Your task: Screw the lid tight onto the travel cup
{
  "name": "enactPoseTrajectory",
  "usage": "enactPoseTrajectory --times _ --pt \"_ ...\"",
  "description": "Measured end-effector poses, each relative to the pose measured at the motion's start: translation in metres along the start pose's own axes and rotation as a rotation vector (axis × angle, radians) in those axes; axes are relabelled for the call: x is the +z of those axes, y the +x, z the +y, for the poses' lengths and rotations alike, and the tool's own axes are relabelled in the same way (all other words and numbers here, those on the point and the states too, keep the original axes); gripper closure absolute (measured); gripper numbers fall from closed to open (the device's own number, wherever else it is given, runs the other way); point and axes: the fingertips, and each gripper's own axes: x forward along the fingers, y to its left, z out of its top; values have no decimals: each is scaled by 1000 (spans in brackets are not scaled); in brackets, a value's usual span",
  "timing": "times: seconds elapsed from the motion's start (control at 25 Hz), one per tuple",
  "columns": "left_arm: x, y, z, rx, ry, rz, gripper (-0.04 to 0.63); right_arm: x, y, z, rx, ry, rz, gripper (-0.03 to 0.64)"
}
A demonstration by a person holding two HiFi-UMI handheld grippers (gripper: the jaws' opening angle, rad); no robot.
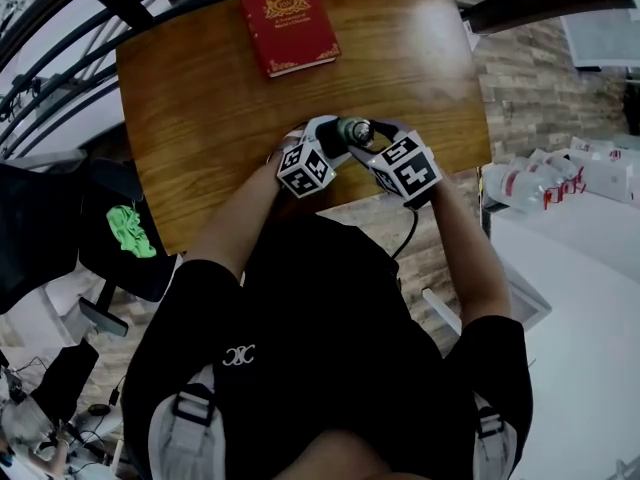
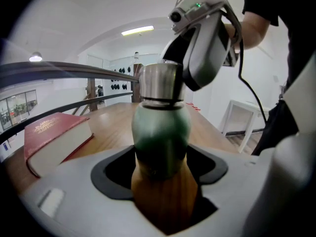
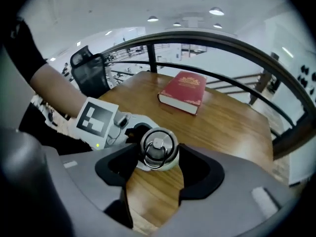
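Observation:
The travel cup (image 1: 352, 131) stands upright near the front edge of the wooden table (image 1: 200, 118). In the left gripper view its green body (image 2: 160, 132) sits between my left gripper's (image 2: 160, 169) jaws, which press on both of its sides. A steel lid (image 2: 159, 83) sits on top of the cup. My right gripper (image 3: 157, 158) comes down from above, and the lid (image 3: 158, 149) with its ring handle is held between its jaws. In the head view the left gripper (image 1: 330, 138) and right gripper (image 1: 375, 133) meet at the cup.
A red book (image 1: 288, 20) lies at the table's far side. Curved dark railings (image 3: 222, 46) run round the table. A black chair (image 3: 91, 73) stands to the left. To the right are a white table (image 1: 580, 298) and several bottles (image 1: 530, 183).

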Motion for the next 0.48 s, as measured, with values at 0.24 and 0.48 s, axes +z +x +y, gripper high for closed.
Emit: enactPoseTrajectory --times 0.24,0.48 --pt "0 0 0 -2 1 -2 218 -8 -6 3 64 -492 71 365" --pt "1 0 0 0 2 -1 218 -2 -3 10 149 -666 180 364"
